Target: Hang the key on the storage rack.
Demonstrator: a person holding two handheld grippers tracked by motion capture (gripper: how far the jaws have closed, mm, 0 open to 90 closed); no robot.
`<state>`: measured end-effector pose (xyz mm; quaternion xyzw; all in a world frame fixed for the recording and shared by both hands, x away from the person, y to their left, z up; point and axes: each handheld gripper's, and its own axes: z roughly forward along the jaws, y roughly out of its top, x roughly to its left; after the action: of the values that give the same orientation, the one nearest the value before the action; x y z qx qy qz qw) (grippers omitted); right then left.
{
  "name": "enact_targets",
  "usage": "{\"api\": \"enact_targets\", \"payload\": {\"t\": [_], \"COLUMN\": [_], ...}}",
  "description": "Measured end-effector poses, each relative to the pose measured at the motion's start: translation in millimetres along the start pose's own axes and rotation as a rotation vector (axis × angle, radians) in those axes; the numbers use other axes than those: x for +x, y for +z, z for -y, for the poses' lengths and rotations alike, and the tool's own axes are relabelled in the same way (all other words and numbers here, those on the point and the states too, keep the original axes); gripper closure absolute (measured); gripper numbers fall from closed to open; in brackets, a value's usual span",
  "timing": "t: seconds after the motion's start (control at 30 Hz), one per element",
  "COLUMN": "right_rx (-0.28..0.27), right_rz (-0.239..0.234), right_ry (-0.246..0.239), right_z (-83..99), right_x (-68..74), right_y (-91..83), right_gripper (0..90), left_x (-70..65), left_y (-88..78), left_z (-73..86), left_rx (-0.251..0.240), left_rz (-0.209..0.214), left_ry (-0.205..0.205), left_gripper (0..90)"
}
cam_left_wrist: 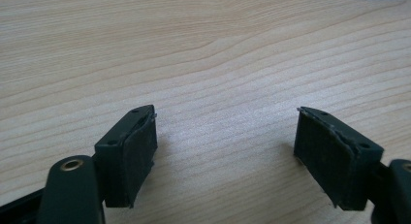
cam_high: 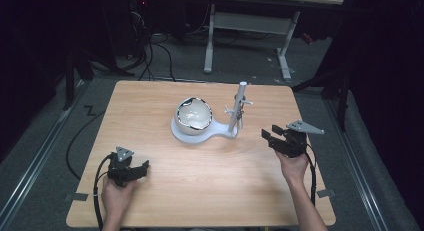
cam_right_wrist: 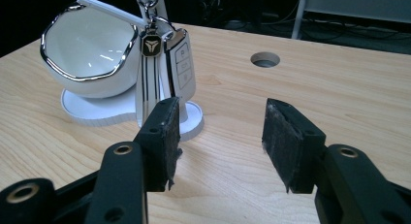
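- No readable writing anywhere; the only mark is a small angular gold emblem on the dark fob [cam_right_wrist: 150,44] clipped beside the car key [cam_right_wrist: 181,69]. The key's face carries three buttons whose symbols are too small to make out.
- The car key hangs on a ring from the white stand [cam_high: 237,108], near the middle of the bench [cam_high: 165,201], at about 2 o'clock from centre. Its long axis runs straight up and down, ring end at 12 o'clock, blunt end at 6 o'clock just above the stand's round foot; its buttons face the right hand-held gripper.
- A glossy white bowl [cam_high: 193,115] with a chrome rim sits tilted on the stand's wider base, just beside the post at its 9 o'clock in the high view.
- The right hand-held gripper [cam_high: 274,135] sits at the bench's 3 o'clock edge, pointing toward the stand. Its jaws stand apart with bare air between them, gripping nothing, well short of the key.
- The left hand-held gripper [cam_high: 144,167] rests low at about 7 o'clock, jaws spread wide over bare wood, holding nothing.
- The bench top is pale wood with clear grain and a round cable hole [cam_right_wrist: 265,59] beyond the stand.
- Around it the room is dark: grey floor, loose black cables at 11 o'clock, and a white-legged desk [cam_high: 250,26] at 12 o'clock.
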<state>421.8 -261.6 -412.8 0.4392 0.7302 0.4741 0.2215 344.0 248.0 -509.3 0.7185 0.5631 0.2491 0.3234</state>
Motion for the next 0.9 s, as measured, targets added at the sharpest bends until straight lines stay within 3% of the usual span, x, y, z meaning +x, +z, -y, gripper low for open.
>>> {"api": "enact_targets", "payload": {"t": [0.43, 0.9], "right_rx": [-0.020, -0.009], "right_rz": [-0.001, 0.000], "right_ry": [0.033, 0.048], "right_z": [12.8, 26.0], "right_x": [-5.8, -6.1], "right_y": [-14.8, -16.6], "right_gripper": [48.7, 48.9], "left_x": [-0.1, -0.1], "left_y": [0.0, 0.0], "left_z": [0.0, 0.0], "left_rx": [0.000, 0.000], "left_rz": [0.000, 0.000], "left_ry": [0.001, 0.002], "left_gripper": [23.7, 23.7]}}
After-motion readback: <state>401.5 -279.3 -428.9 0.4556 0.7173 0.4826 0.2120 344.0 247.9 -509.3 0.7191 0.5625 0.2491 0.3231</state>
